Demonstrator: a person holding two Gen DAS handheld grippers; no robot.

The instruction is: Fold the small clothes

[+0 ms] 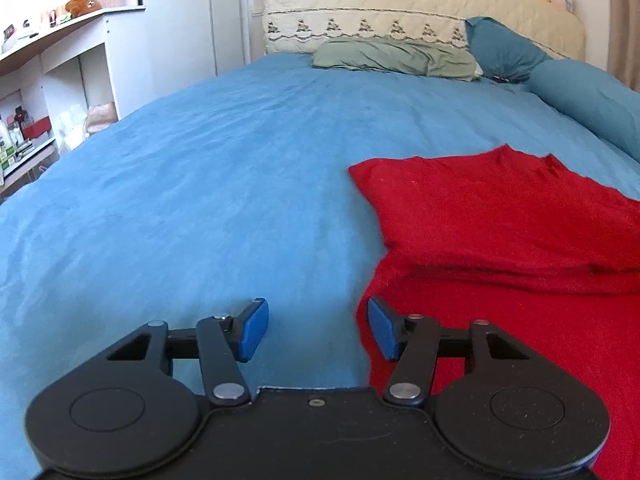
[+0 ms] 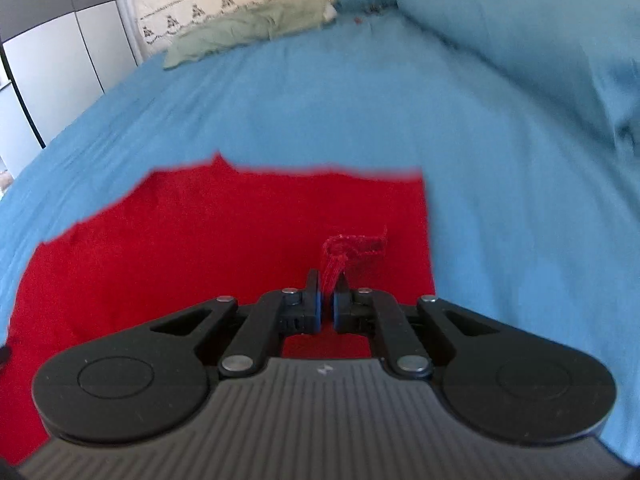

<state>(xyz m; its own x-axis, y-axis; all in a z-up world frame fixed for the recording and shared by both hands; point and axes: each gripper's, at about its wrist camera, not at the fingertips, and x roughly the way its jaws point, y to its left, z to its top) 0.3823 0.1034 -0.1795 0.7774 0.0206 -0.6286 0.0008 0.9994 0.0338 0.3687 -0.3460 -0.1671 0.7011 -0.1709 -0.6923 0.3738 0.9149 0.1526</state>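
Observation:
A red knit garment point(image 1: 500, 232) lies on the blue bed cover, with one part folded over the rest. In the left wrist view my left gripper point(image 1: 318, 326) is open and empty, low over the cover at the garment's left edge. Its right blue pad point(image 1: 382, 326) sits just over the red fabric. In the right wrist view the garment point(image 2: 200, 240) fills the lower left. My right gripper point(image 2: 327, 286) is shut on a bunched edge of the red garment point(image 2: 352, 252), which sticks up between the fingertips. That view is blurred.
The blue bed cover point(image 1: 200, 184) spreads wide to the left. A green pillow point(image 1: 396, 58), a cream quilted headboard point(image 1: 400, 4) with plush toys and blue pillows point(image 1: 580, 96) are at the far end. White shelves point(image 1: 52, 92) stand off the left side.

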